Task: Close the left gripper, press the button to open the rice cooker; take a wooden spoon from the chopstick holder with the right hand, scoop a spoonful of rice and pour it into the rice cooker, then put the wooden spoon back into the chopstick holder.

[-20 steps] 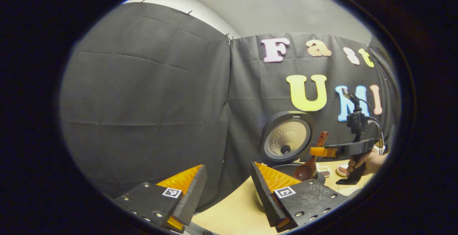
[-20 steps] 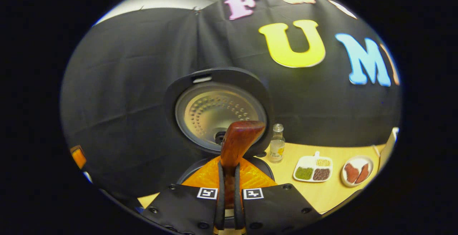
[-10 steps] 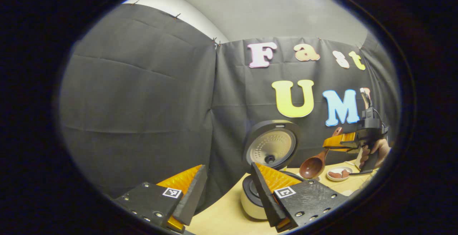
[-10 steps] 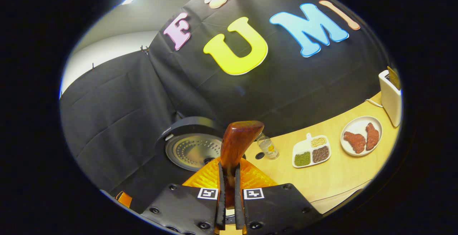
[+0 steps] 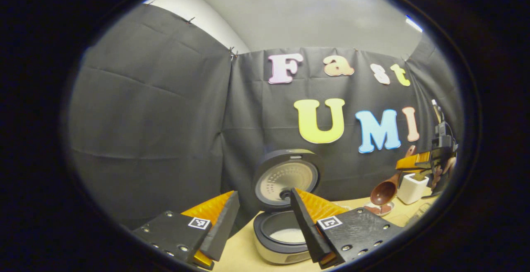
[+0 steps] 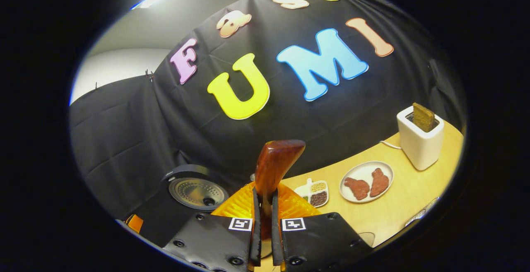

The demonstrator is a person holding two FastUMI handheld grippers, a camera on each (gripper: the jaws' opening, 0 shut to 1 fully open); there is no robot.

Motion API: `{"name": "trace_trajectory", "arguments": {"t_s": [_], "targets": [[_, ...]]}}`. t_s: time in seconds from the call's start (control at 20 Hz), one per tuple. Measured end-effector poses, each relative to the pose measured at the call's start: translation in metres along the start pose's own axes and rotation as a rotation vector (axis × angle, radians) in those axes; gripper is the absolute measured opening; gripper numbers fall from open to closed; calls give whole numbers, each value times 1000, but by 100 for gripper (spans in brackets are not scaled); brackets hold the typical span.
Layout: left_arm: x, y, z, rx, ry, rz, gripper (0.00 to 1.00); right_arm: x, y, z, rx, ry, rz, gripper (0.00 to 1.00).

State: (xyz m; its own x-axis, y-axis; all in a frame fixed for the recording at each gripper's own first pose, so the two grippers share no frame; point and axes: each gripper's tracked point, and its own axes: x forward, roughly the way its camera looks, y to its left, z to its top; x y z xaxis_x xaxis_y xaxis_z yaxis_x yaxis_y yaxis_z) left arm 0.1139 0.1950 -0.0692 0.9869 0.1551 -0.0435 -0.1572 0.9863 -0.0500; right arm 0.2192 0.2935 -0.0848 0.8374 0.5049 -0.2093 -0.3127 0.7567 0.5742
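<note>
Carrying the spoon (image 6: 274, 168) in my right claw (image 6: 265, 226), both fingers clamped on its handle, I judge I am in the last step: returning it to the chopstick holder. In the left gripper view the spoon's bowl (image 5: 383, 192) hangs down from that claw (image 5: 408, 164) over a plate (image 5: 377, 210) on the bench (image 5: 236, 255), well to the right of the cooker (image 5: 281, 234). The cooker's lid (image 5: 285, 176) stands open, and a pale layer lies in the pot, rice by the look of it, so the pour seems done. My left claw (image 5: 265, 222) hangs wide and empty in front of the cooker.

In the right gripper view I see a sectioned dish (image 6: 315, 192), the plate (image 6: 366, 183) and a white toaster (image 6: 420, 141) with a slice in it. I cannot pick out the holder in either view. Next I must find it, bring the spoon upright above its mouth, lower it in and only then loosen my grip.
</note>
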Motion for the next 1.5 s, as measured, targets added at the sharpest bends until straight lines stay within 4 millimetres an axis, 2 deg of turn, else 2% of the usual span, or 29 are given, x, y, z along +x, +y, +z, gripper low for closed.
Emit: {"name": "trace_trajectory", "arguments": {"t_s": [0.25, 0.55, 0.65, 0.8, 0.9, 1.2, 1.3, 1.35, 1.5], "targets": [[9, -35, 4, -3, -5, -50, 77, -41, -66, 22, -15, -45, -123, 12], [16, -70, 12, -1, -13, -100, 77, -88, -143, 35, -15, -78, -273, 12], [17, -79, 15, -2, -15, -111, 77, -108, -157, 38, -33, -84, -316, 12], [18, -90, 16, -14, -12, -124, 77, -125, -180, 39, -51, -90, -362, 12], [17, -95, 19, -14, -14, -130, 77, -137, -197, 35, -76, -85, -395, 12], [10, -113, 22, 5, -10, -150, 78, -159, -239, 6, -116, -24, -475, 12], [9, -116, 23, 11, -9, -151, 78, -163, -249, -6, -127, -1, -492, 8], [7, -117, 24, 14, -9, -151, 78, -159, -259, -13, -135, 10, -500, 12], [1, -115, 27, 25, -11, -145, 77, -159, -271, -32, -145, 55, -510, 12]]}}
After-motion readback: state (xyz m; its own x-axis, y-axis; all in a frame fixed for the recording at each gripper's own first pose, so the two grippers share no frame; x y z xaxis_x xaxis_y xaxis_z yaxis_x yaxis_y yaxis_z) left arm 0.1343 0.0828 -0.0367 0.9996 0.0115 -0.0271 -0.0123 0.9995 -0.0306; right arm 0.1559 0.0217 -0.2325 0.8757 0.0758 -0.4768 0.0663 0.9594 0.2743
